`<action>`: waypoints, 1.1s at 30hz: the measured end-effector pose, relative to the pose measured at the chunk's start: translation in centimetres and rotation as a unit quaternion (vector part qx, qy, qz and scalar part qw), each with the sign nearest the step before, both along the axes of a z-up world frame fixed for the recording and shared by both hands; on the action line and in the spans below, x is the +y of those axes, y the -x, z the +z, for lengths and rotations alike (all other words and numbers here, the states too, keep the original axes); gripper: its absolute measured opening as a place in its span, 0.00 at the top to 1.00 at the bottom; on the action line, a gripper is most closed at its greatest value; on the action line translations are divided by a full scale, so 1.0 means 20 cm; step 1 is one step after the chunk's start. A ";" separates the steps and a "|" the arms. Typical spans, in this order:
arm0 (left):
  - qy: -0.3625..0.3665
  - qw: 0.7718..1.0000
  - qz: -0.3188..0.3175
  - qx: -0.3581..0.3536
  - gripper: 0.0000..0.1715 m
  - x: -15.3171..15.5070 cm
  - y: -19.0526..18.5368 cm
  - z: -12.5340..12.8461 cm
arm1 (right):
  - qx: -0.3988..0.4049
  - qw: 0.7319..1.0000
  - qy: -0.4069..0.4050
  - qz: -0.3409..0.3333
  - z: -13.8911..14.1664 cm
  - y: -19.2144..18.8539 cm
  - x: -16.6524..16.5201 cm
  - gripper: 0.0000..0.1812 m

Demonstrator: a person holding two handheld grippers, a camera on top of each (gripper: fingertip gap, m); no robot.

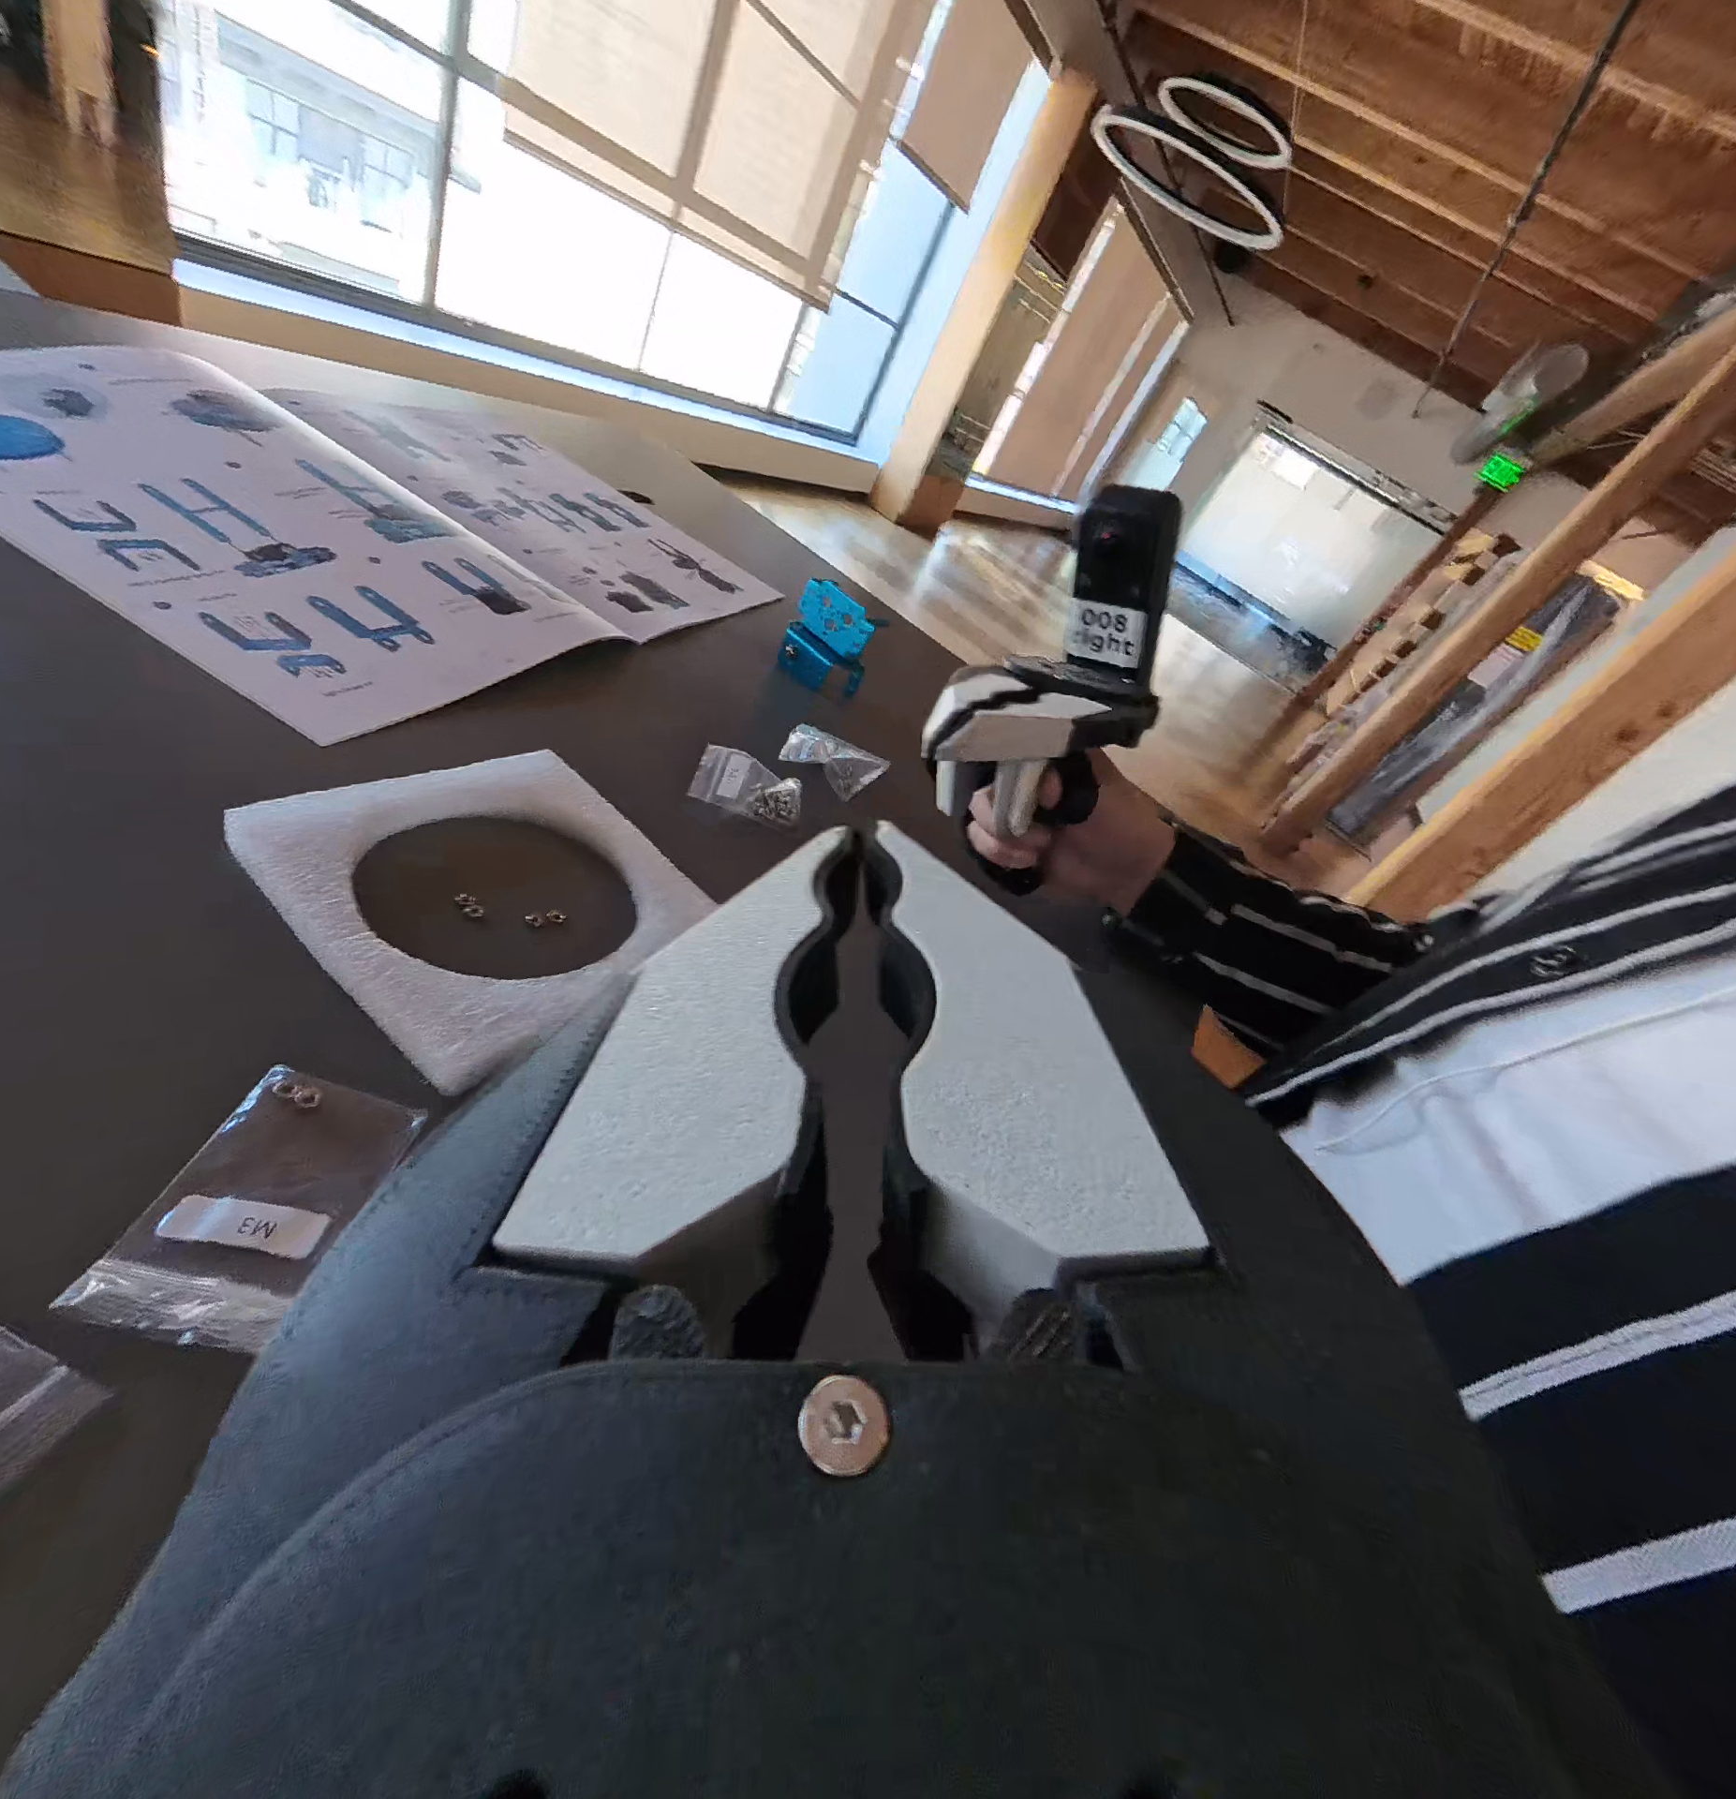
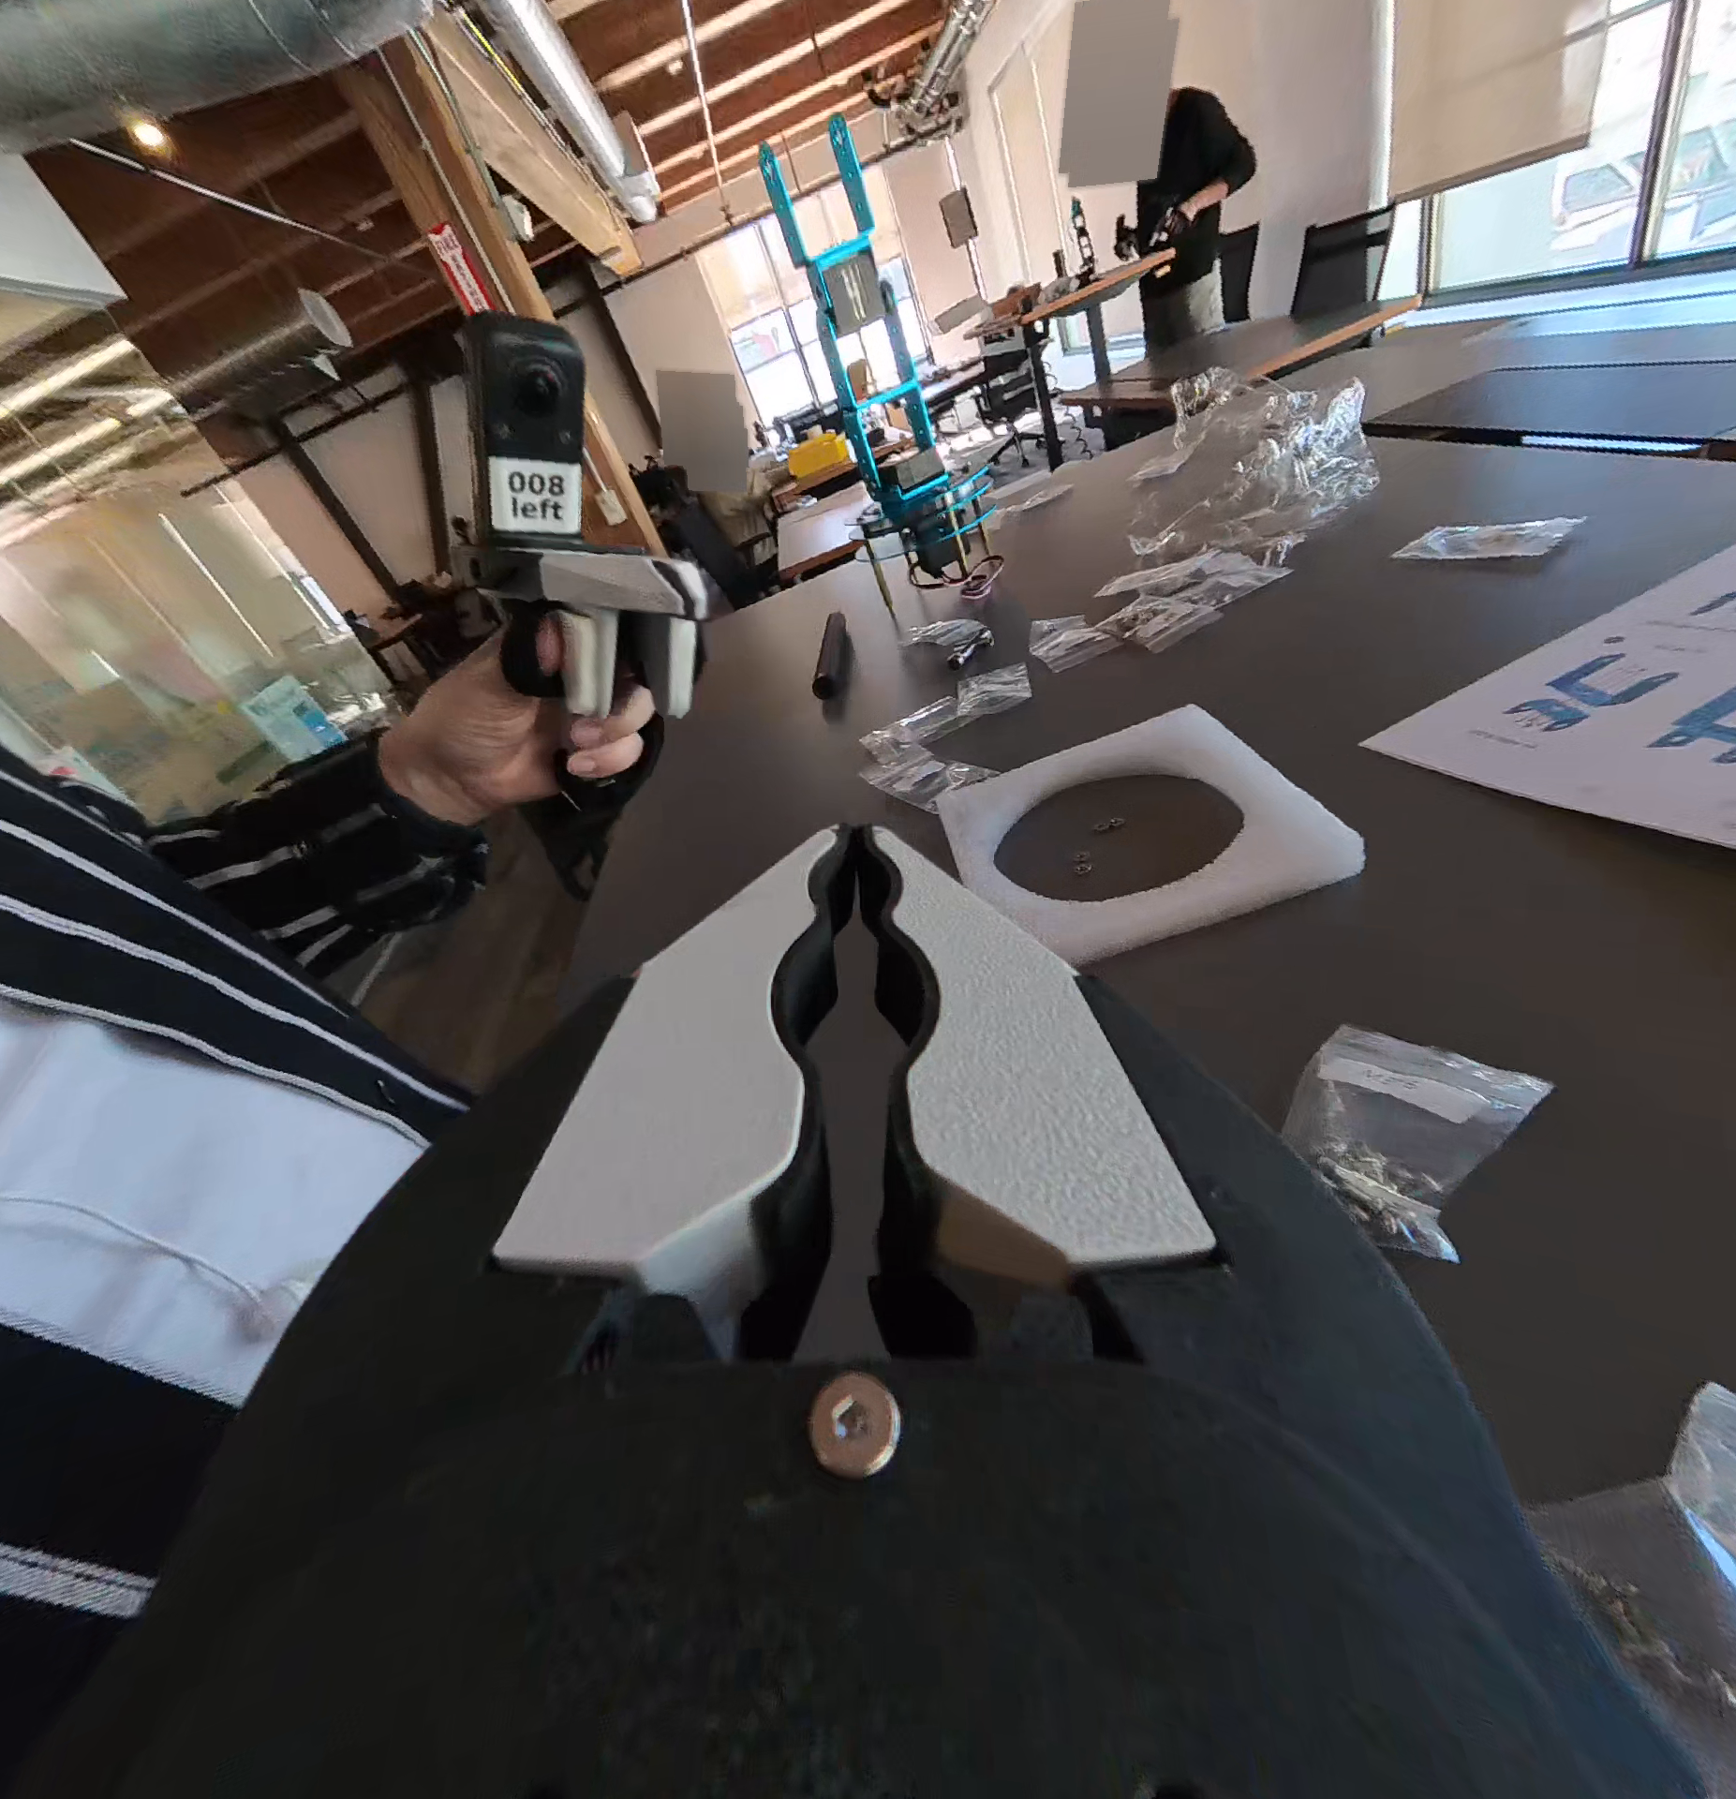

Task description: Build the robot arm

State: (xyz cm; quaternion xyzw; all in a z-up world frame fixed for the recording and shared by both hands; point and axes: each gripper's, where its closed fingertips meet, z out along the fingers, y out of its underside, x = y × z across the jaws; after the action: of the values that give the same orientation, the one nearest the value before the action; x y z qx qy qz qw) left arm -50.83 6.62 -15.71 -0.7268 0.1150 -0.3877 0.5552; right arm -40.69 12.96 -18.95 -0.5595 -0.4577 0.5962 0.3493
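Both of your grippers hang in the air above the dark worktop (image 1: 85, 876), and neither holds anything. On your left gripper (image 1: 866, 839) the jaws are pressed together at the tips with nothing between them; your right gripper (image 2: 856, 839) shows the same, tips meeting and empty.

From the left jaws, the nearest thing is the white foam square (image 1: 299, 827) with a round cut-out, at about ten o'clock, lying flat. Four small nuts (image 1: 508, 910) sit loose inside that cut-out, apart from the foam wall. From the right jaws the same foam square (image 2: 1224, 759) lies at about one o'clock, and it looks nearer to your left side than your right, though that is a judgement.

Just beyond the left tips, at twelve o'clock, lie two small clear bags of screws (image 1: 747, 784). Farther on stands a blue metal bracket (image 1: 825, 633), and at eleven o'clock the open instruction booklet (image 1: 309, 545). In the right view, a blue arm frame (image 2: 873, 389) stands upright far off at twelve.
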 end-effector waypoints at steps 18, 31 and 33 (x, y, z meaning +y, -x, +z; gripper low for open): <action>-0.078 0.992 -0.052 0.085 0.61 0.17 0.27 0.01 | 0.013 0.972 -0.067 -0.225 0.02 -0.02 0.19 0.78; -0.117 0.985 -0.097 0.081 0.51 0.15 0.15 0.08 | -0.007 0.943 -0.213 -0.254 0.02 0.00 0.12 0.76; -0.124 0.983 -0.097 0.091 0.48 0.15 0.10 0.09 | 0.000 0.942 -0.224 -0.249 0.04 -0.02 0.10 0.78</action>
State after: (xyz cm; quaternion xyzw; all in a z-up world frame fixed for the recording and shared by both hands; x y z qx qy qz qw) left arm -52.80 9.65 -13.82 -0.6696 0.2826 -0.3549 0.5881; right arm -40.30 14.90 -18.06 -0.5633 -0.4253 0.3719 0.6029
